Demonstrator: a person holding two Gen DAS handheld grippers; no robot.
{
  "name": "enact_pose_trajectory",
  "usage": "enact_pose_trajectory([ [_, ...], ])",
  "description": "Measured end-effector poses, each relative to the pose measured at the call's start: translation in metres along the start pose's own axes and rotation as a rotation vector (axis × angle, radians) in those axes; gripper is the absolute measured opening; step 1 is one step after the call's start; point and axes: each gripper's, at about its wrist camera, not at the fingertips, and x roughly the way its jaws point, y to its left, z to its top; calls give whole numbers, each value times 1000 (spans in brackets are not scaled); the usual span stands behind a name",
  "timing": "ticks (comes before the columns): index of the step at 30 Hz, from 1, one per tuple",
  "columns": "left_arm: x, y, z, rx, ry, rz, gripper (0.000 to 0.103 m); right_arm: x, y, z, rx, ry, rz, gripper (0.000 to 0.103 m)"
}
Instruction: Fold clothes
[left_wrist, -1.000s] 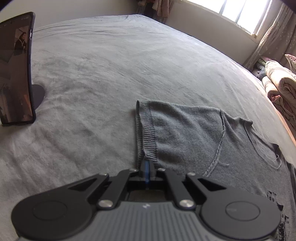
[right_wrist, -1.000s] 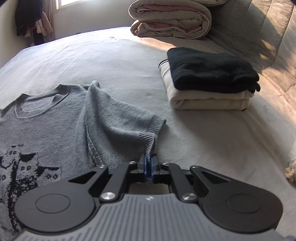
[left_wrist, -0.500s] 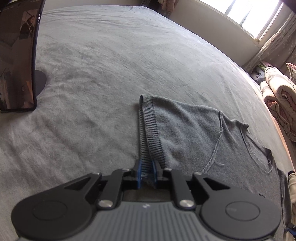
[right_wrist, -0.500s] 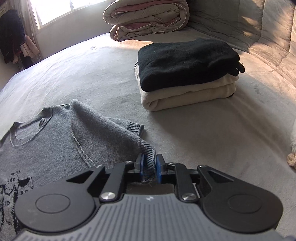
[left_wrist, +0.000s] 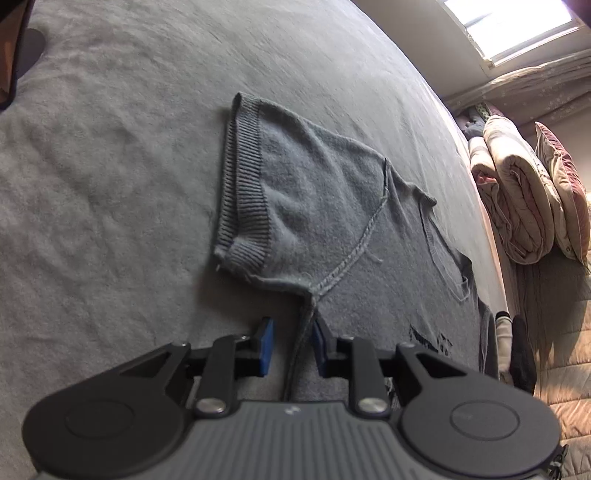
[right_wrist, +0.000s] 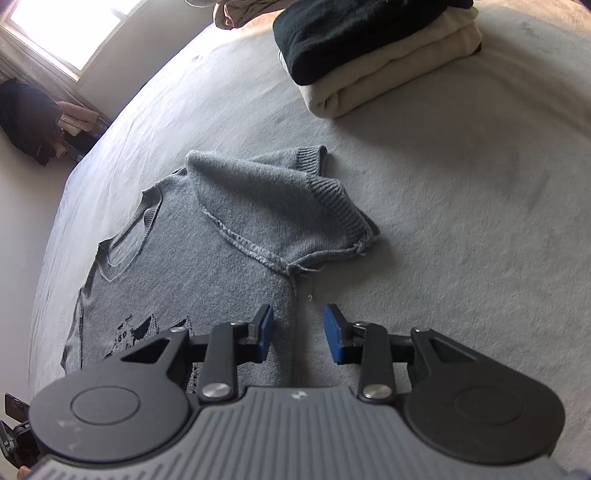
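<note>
item: grey sweater (right_wrist: 207, 266), flat on bed (right_wrist: 461, 221), near folded stack (right_wrist: 380, 55). done: both sleeves spread outward. left: all folds. left gripper (left_wrist: 290, 345), right gripper (right_wrist: 299, 334): jaws just opening, parted, straddling side seams, not pinching.
</note>
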Motion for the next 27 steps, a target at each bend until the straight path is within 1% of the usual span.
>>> enact_pose_trajectory([
  [1,0,0,0,3,8,-4,23,-3,0,-2,4,20,6,34],
  [5,-3,5,-11,3,82,-46,23,-13,-5,-15,11,108,25,31],
  [7,-7,8,-21,-1,126,-69,23,-20,-8,-28,3,129,32,28],
  [12,-23,20,-63,8,229,-125,23,-37,-21,-68,32,197,88,28],
  [13,-28,24,-76,11,249,-144,23,-41,-23,-77,30,213,95,27],
  [17,-48,41,-114,3,296,-204,23,-61,-32,-112,24,262,127,27],
  [19,-56,50,-131,-16,312,-240,23,-69,-36,-128,26,281,139,27],
  [22,-64,63,-156,-53,341,-292,23,-81,-38,-147,25,297,142,27],
  [27,-73,75,-181,-85,361,-347,23,-94,-35,-170,0,290,132,27],
])
